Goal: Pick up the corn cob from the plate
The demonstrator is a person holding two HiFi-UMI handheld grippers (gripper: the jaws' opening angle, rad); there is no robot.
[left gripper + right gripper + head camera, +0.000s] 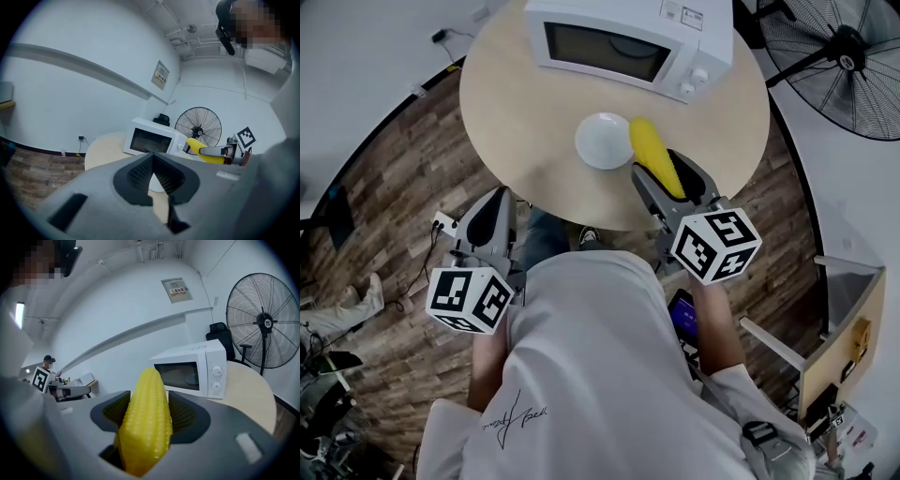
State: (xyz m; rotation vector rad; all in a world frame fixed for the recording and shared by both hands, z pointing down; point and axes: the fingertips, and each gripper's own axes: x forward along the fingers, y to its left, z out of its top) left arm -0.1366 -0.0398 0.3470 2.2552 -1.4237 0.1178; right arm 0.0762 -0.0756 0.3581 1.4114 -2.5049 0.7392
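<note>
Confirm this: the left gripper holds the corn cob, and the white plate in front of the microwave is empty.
Wrong gripper. The right gripper holds the corn cob, with its jaws clamped on it, as the right gripper view shows. The left gripper is shut on nothing. The white plate in front of the microwave is indeed empty.

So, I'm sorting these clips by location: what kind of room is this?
Probably an office or lab break corner: a white microwave on a round wooden table, a large pedestal fan nearby, and wood-look flooring.
</note>
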